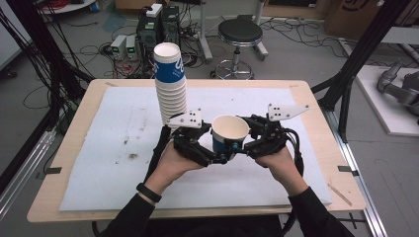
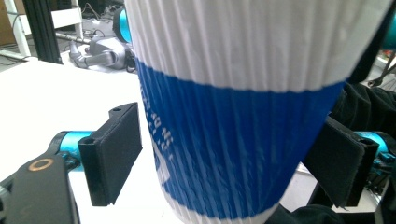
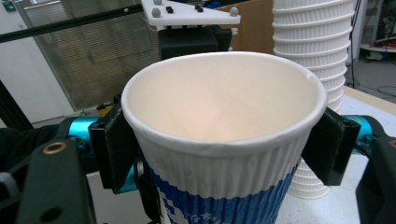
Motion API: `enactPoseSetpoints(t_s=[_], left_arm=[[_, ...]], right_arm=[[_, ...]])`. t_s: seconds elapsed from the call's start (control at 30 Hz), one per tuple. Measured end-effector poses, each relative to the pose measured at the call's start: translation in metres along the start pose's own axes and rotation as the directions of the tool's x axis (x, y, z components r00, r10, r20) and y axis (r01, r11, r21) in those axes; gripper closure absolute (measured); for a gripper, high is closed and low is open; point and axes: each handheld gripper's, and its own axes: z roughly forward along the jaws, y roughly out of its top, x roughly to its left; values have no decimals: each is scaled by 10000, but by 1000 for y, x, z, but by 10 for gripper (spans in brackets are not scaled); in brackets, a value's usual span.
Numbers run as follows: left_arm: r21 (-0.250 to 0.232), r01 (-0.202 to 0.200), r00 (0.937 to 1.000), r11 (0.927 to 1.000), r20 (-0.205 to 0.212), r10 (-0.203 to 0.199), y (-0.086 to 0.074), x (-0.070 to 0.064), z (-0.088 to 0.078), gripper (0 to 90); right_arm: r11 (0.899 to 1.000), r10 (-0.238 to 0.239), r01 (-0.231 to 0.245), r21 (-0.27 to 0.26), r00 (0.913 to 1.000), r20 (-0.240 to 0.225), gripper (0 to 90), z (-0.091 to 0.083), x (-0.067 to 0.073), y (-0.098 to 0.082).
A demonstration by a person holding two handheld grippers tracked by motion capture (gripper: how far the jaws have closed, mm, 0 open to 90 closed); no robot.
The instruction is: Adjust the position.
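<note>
Right now we hold one ribbed paper cup point(image 1: 230, 134) upright between our two hands, just above the white mat point(image 1: 113, 148) that covers the desk point(image 1: 69, 128), near the middle of its near half. The cup is white with a blue band and its open mouth faces up.

Our right tongs point(image 3: 219, 144) are clamped on it just under the rim: in the right gripper view both black pads point(image 3: 114, 144) press against the ribbed wall on either side, so this hand carries the cup.

Our left tongs point(image 2: 224, 158) stand around the blue band lower down. In the left gripper view one pad point(image 2: 116, 149) is plainly clear of the cup wall, with white mat showing in the gap; the other sits close by the far side, and we cannot tell whether it touches. We take these tongs as released, with the cup between them.

In the high view the two tongs meet at the cup from left and right, each topped by its grey three-cornered plate point(image 1: 188, 118).

Just behind the left tongs a tall stack of like cups point(image 1: 170, 84) stands on the mat, leaning a little.
</note>
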Motion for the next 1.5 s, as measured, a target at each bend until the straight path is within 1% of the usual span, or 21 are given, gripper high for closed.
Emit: enactPoseSetpoints(t_s=[0.17,0.33,0.47,0.67,0.7,0.8,0.87,0.9,0.93,1.03,1.07,1.17,1.3,1.33,1.4,1.5], left_arm=[[167,-121,9998,9998,-144,124,1,-1,-4,170],[230,-151,9989,9996,-450,161,1,-1,-12,170],[171,-173,9967,9997,-796,186,1,-2,-25,170],[-175,-331,9916,9993,-1255,306,-1,-4,-48,170],[-159,-381,9911,9991,-1286,357,-1,-4,-51,170],[-263,-337,9867,9991,-1600,291,-2,-4,-64,170],[-289,-364,9823,9989,-1848,305,-3,-4,-73,170],[-320,-373,9812,9988,-1904,306,-4,-4,-77,170],[-358,-375,9791,9987,-2012,296,-4,-5,-81,170],[-400,-429,9744,9983,-2226,330,-5,-6,-94,170],[-406,-450,9716,9982,-2343,343,-5,-7,-98,170],[-399,-448,9664,9982,-2547,332,-8,-8,-109,170],[-336,-551,9534,9979,-2987,426,-10,-9,-124,170],[-388,-545,9529,9978,-3007,403,-10,-8,-128,170],[-493,-564,9489,9972,-3131,382,-11,-7,-134,170],[-587,-538,9449,9968,-3258,318,-11,-7,-140,170]], right_arm=[[10000,-30,30,-62,9999,116,224,-3,-1,0],[10000,-70,71,-30,9998,211,224,-6,-2,0],[9998,-151,154,-108,9995,274,224,-8,-2,1],[9997,-230,234,-103,9992,335,224,-9,-2,1],[9997,-222,225,-87,9991,371,224,-9,-2,1],[9996,-243,247,-99,9988,421,224,-10,-3,2],[9996,-258,264,-126,9987,449,224,-11,-3,2],[9997,-224,229,-117,9986,474,224,-12,-3,2],[9994,-310,317,-147,9983,489,224,-12,-4,2],[9995,-265,272,-128,9983,527,224,-13,-4,2],[9995,-287,295,-136,9981,553,224,-14,-4,2],[9993,-339,347,-125,9975,622,224,-15,-5,2],[9995,-289,299,-128,9969,727,223,-18,-6,2],[9994,-314,324,-122,9965,772,224,-18,-7,2],[9994,-299,312,-144,9962,822,224,-20,-8,2],[9994,-292,307,-154,9956,893,223,-22,-8,1]])
